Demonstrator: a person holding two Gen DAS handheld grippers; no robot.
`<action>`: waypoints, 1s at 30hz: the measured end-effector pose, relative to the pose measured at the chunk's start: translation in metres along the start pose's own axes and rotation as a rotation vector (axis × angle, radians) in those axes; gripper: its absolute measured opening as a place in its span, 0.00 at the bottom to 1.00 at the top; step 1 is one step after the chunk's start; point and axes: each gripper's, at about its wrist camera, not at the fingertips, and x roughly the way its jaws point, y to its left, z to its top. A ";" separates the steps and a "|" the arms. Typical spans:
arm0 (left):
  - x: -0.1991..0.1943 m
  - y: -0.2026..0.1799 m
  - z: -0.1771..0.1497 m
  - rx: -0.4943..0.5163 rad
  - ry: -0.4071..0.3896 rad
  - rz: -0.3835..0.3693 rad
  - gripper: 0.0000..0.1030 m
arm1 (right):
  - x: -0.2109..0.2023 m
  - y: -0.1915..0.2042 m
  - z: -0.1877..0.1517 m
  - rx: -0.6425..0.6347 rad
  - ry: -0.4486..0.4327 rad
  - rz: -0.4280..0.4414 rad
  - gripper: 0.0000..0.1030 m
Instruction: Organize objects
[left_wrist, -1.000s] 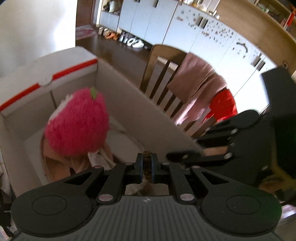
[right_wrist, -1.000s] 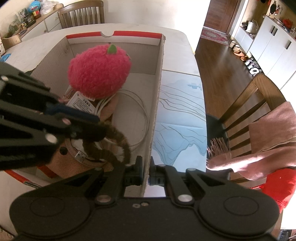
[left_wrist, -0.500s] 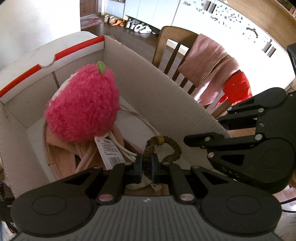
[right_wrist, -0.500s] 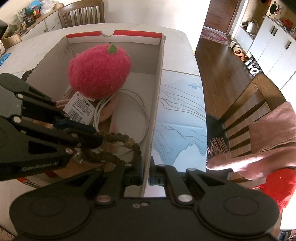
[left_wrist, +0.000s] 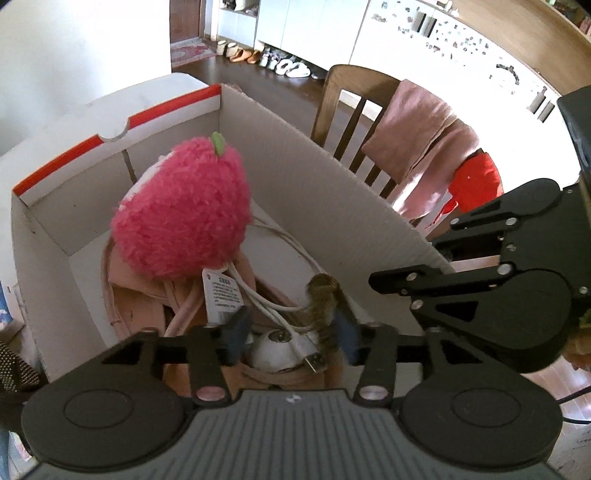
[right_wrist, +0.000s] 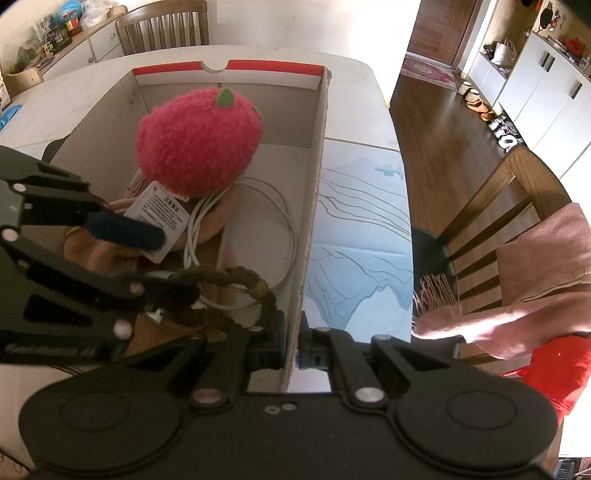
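Hanging over the cardboard box, the left claw has just been opening; its pads now stand apart, the brown bead bracelet touching the right pad. The right claw is clenched on the box's right wall. Inside lie a pink plush strawberry, its printed tag unreadable, and a white cable.

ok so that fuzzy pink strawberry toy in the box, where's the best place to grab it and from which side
Probably take the pink strawberry toy across its round middle, coming straight down from above. It sits on top of the other things in the cardboard box, whose walls block a sideways approach, and its soft plush body should compress between the fingers. The small green leaf looks too small to hold.
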 end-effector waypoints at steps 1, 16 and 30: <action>-0.003 -0.001 -0.001 0.001 -0.005 -0.005 0.54 | 0.000 0.000 0.000 0.000 0.000 0.000 0.04; -0.060 0.013 -0.012 -0.078 -0.081 -0.007 0.68 | 0.001 -0.001 -0.001 -0.007 0.004 0.000 0.05; -0.106 0.061 -0.037 -0.217 -0.135 0.082 0.80 | 0.002 0.000 -0.001 -0.006 0.005 0.001 0.05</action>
